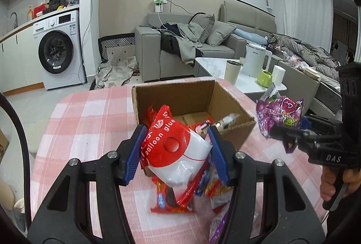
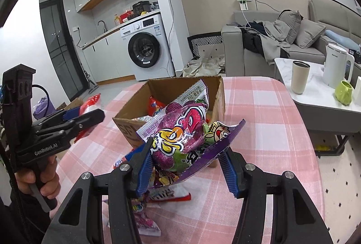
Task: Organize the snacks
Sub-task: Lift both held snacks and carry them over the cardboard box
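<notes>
A living room with a grey sofa [image 1: 203,45] and a washing machine [image 1: 58,52] lies behind the pink-checked surface [image 1: 90,113], where an open cardboard box [image 1: 234,108] sits centre frame. The left hand-held gripper [image 1: 176,151] clamps a red-and-white snack bag [image 1: 180,153], held just short of the box's near wall. The right hand-held gripper [image 2: 187,167] pinches a purple snack bag [image 2: 180,137] near the box's corner. More packets [image 1: 176,201] lie loose at lower centre. This looks like the carry-to-box step; next, each bag likely needs lifting over the rim before release.
</notes>
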Demonstrator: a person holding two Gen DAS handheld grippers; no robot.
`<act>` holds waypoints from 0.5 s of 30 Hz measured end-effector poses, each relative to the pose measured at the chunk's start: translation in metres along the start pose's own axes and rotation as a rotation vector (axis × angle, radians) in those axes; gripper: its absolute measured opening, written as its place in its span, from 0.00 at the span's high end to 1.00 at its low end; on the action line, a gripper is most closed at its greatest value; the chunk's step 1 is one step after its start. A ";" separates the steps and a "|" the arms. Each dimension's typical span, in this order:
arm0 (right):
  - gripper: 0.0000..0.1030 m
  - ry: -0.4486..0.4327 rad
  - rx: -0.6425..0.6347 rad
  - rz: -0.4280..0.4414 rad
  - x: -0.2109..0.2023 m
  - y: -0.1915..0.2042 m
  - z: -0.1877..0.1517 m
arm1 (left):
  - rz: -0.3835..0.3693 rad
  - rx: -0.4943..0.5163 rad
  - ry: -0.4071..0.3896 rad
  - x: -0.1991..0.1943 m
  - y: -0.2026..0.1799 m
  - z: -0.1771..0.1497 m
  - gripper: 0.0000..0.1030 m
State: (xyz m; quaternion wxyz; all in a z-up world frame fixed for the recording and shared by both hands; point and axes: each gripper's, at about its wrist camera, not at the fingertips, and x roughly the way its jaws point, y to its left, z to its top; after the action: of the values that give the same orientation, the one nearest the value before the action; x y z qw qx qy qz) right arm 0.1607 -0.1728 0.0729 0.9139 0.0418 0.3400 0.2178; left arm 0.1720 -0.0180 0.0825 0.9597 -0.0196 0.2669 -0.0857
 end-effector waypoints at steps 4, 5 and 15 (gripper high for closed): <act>0.47 -0.008 0.001 0.005 0.009 0.005 0.009 | 0.000 -0.003 -0.010 0.012 0.000 0.011 0.49; 0.47 -0.008 0.002 0.004 0.011 0.006 0.011 | 0.002 -0.004 -0.010 0.015 0.000 0.013 0.49; 0.47 -0.014 0.031 0.008 0.037 0.009 0.030 | 0.015 -0.008 -0.004 0.055 0.005 0.024 0.49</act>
State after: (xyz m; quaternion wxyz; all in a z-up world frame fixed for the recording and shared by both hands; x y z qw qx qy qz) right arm 0.2018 -0.1469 0.0751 0.9146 0.0588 0.3368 0.2159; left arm 0.2317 -0.0224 0.0747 0.9607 -0.0216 0.2655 -0.0774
